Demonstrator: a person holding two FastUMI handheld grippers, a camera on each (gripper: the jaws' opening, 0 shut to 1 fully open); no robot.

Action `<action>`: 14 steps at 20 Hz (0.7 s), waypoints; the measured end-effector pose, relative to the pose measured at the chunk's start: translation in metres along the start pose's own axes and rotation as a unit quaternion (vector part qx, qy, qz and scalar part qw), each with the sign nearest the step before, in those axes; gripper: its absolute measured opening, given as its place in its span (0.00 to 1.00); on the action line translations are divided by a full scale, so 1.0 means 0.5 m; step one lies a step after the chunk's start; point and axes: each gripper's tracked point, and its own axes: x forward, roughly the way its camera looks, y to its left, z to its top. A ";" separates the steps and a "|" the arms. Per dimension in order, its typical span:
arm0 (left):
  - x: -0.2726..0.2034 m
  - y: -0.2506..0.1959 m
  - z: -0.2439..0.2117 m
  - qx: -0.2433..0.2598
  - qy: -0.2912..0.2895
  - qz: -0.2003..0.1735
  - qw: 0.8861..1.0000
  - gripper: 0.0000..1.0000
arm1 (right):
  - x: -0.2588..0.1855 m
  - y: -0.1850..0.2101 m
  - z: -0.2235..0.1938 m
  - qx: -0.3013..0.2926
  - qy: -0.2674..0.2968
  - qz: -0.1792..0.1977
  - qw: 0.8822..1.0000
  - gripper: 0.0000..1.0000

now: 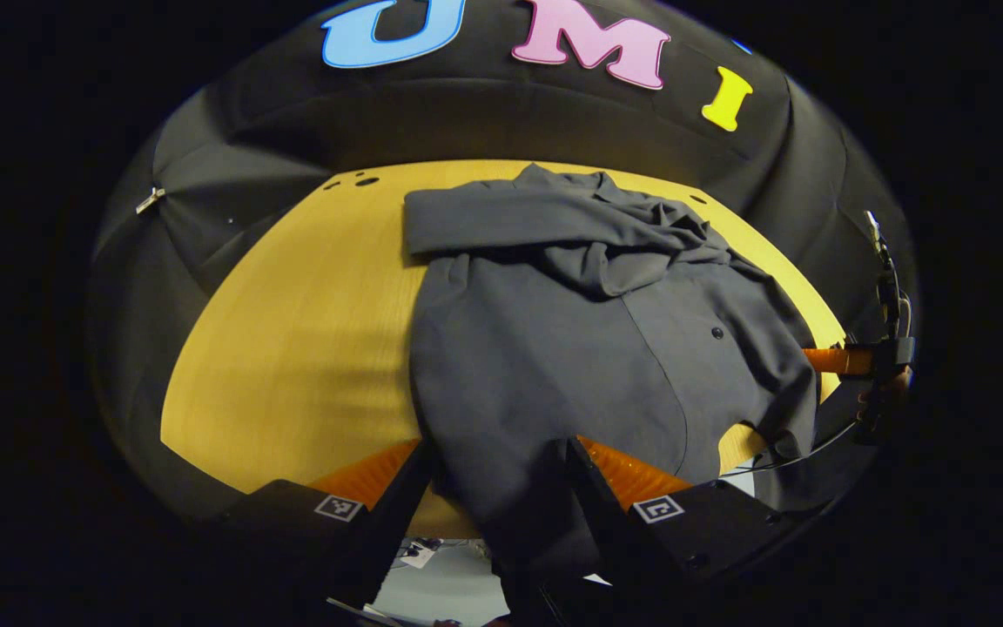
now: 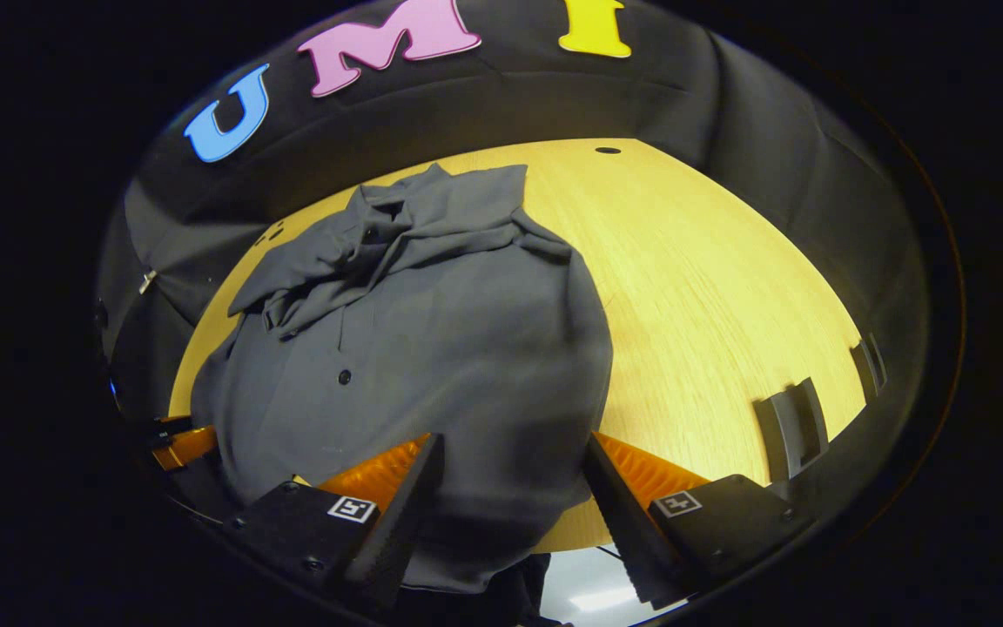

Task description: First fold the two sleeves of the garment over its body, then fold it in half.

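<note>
Closest in the left gripper view, the left gripper (image 1: 494, 488) stands at the near edge of the table (image 1: 292, 348), its two fingers spread apart with the hem of the shirt (image 1: 554, 348) hanging down between them. The cloth drapes over the table edge there and lies against the right finger; whether either finger truly presses it I cannot tell, and the jaws are plainly not closed on it.

The right gripper (image 2: 514, 496) is set the same way in the right gripper view: fingers wide apart at the table's front edge, the lower hem of the shirt (image 2: 432, 348) sagging between them and spilling past the edge. The cloth looks to sit loose in the gap, not pinched.

Beyond the fingers, the dark grey shirt lies flat on the yellow wooden table (image 2: 710, 287), front side up, a small button showing on the placket. Further back, both sleeves are already laid across the chest: one runs as a flat band across the top, the other lies bunched and wrinkled below the collar.

Off to the far right in the left gripper view, the other gripper (image 1: 880, 357) and the hand holding it show at the shirt's side edge. In the right gripper view, two small grey brackets (image 2: 789, 427) sit at the table's right rim.
</note>
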 end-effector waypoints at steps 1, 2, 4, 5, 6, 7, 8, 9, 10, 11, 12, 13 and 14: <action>0.010 0.003 -0.009 0.002 0.010 0.007 1.000 0.96 | 0.002 -0.001 -0.004 -0.017 0.005 -0.009 1.000 0.99; 0.014 0.004 -0.010 0.013 0.013 0.017 1.000 0.97 | 0.002 -0.002 -0.006 -0.035 0.007 -0.019 0.999 0.97; 0.015 -0.001 -0.013 0.035 0.014 0.018 0.999 0.98 | 0.000 0.000 -0.012 -0.055 0.006 -0.024 0.998 0.97; 0.016 0.002 -0.012 0.027 0.014 0.018 0.999 0.99 | 0.007 0.010 -0.013 -0.051 0.005 -0.017 0.999 0.98; 0.016 -0.001 -0.009 0.029 0.012 0.014 0.999 0.98 | 0.012 0.022 -0.011 -0.050 0.000 -0.008 0.999 0.80; 0.019 -0.018 -0.008 0.042 0.013 -0.004 0.999 0.95 | 0.011 0.033 -0.007 -0.059 0.003 0.007 0.998 0.61; 0.020 -0.039 -0.009 0.053 0.017 -0.027 0.998 0.74 | 0.012 0.036 -0.003 -0.069 0.008 0.009 0.998 0.43; 0.017 -0.042 -0.005 0.051 0.020 -0.034 0.998 0.53 | 0.017 0.048 -0.010 -0.074 0.020 0.027 0.997 0.25; 0.017 -0.039 0.002 0.043 0.024 -0.032 0.998 0.31 | 0.004 0.047 -0.003 -0.068 0.021 0.030 0.997 0.06; 0.017 -0.041 0.009 0.036 0.023 -0.032 0.999 0.10 | 0.008 0.051 -0.003 -0.064 0.024 0.035 0.997 0.06; 0.010 -0.041 0.020 0.031 0.020 -0.033 0.999 0.07 | 0.000 0.051 0.008 -0.057 0.016 0.036 0.998 0.06; -0.002 -0.048 0.032 0.027 0.013 -0.038 0.999 0.06 | -0.009 0.054 0.018 -0.050 0.008 0.041 0.998 0.06; -0.012 -0.052 0.050 0.028 0.002 -0.043 0.999 0.06 | -0.019 0.057 0.029 -0.046 -0.002 0.046 0.998 0.06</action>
